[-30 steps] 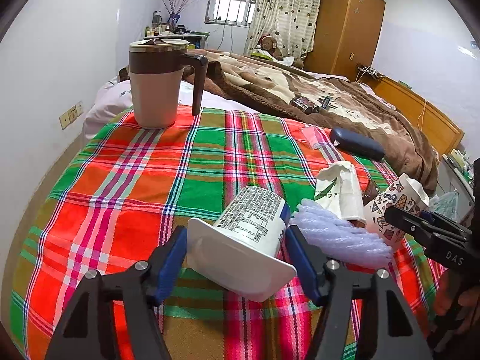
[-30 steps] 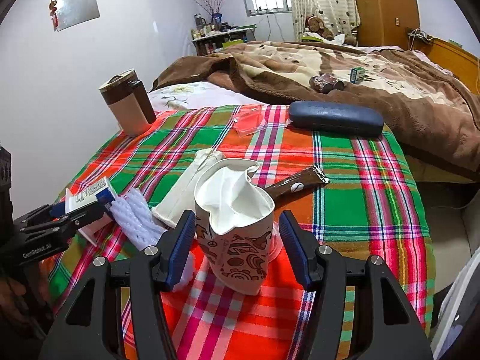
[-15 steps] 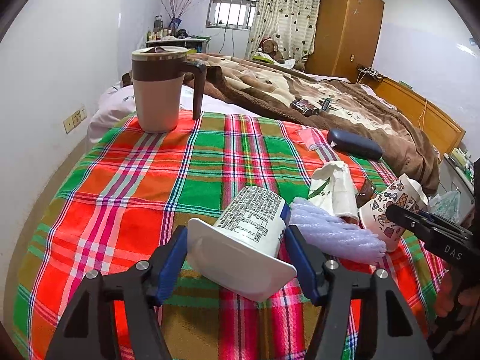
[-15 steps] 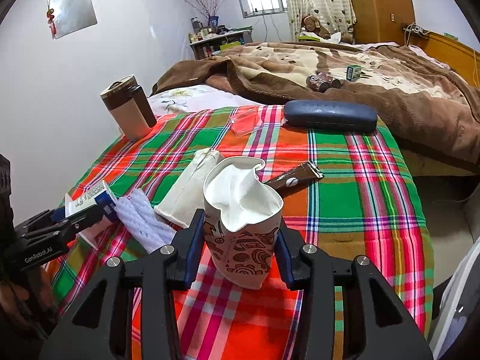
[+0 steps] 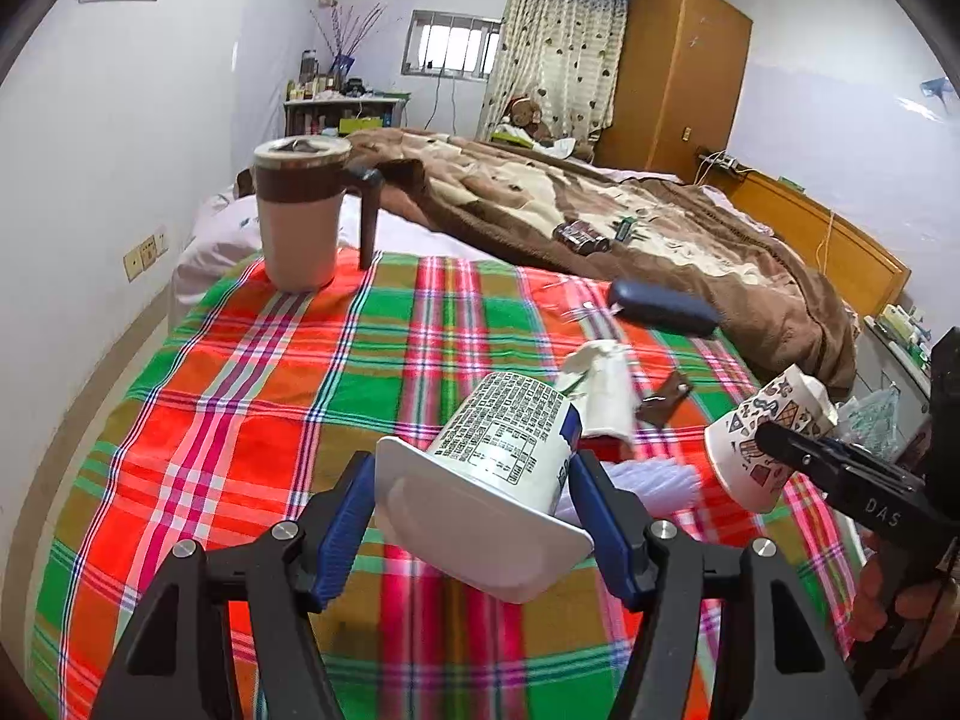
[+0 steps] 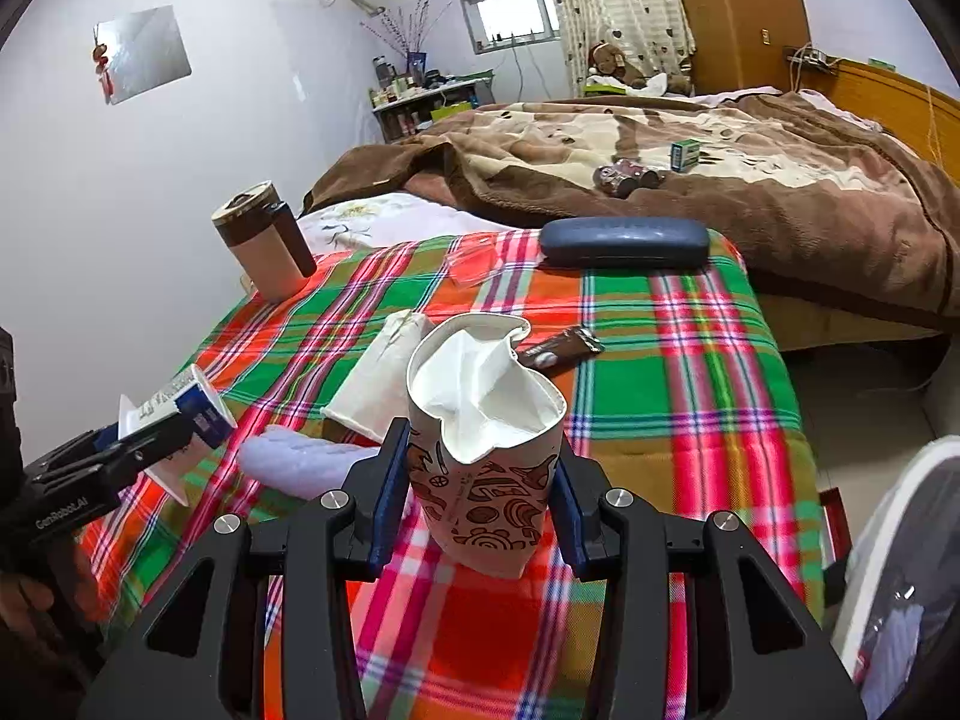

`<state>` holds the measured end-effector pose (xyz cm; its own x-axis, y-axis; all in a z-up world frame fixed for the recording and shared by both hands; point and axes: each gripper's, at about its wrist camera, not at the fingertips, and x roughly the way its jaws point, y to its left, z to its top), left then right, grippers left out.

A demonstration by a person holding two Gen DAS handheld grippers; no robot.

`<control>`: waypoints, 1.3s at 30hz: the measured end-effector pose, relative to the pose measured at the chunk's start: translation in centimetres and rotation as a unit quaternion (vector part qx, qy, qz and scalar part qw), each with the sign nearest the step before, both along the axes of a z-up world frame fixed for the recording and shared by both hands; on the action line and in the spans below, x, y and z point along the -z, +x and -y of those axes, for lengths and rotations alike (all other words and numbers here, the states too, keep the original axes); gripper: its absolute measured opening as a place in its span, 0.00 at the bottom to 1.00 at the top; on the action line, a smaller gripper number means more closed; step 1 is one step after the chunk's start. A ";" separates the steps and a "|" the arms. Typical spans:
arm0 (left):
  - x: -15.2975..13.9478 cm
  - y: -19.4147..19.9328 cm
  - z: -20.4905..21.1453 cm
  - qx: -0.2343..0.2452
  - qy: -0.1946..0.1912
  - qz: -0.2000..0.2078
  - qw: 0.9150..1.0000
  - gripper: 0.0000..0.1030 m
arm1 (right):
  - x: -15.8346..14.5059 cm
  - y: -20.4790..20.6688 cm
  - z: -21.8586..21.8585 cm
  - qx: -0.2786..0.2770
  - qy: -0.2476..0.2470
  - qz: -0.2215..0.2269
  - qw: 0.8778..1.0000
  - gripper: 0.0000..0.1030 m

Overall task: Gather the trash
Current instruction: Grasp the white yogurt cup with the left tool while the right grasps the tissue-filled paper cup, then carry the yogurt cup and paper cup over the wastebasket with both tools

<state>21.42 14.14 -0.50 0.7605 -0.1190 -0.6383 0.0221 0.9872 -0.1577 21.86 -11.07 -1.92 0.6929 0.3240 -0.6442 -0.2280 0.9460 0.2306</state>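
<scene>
Left gripper [image 5: 471, 510] clamped on a white yogurt tub [image 5: 492, 474], tub tipped with its wide rim toward the camera, printed label up, held above the plaid tablecloth [image 5: 252, 420]. Right gripper [image 6: 480, 498] clamped on a crumpled patterned paper cup [image 6: 486, 450], upright, rim crushed inward, also clear of the cloth

Left view only: cup's underside and outer pattern, right-hand fingers [image 5: 870, 594] on the tool handle. Right view only: cup's white interior, and a clear plastic bag [image 6: 900, 588] at the lower right edge off the table

Still on the cloth: flattened white cup [image 6: 375, 384], lilac ribbed wrapper [image 6: 300, 462], brown sachet [image 6: 561, 351]. Non-trash: brown mug [image 5: 300, 210] at the far corner, blue glasses case [image 6: 624, 243]
</scene>
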 end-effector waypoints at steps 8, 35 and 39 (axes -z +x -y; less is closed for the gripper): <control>-1.3 -1.7 3.3 0.023 0.013 0.014 1.000 0.64 | -0.9 -1.9 2.5 0.016 0.002 0.008 1.000 0.42; -3.4 -5.7 19.5 0.165 0.003 0.027 0.986 0.64 | -2.9 -8.6 14.0 0.118 -0.015 0.021 0.993 0.42; -3.4 -6.0 22.4 0.190 0.005 0.026 0.981 0.64 | -2.8 -9.3 15.7 0.140 -0.017 0.021 0.990 0.42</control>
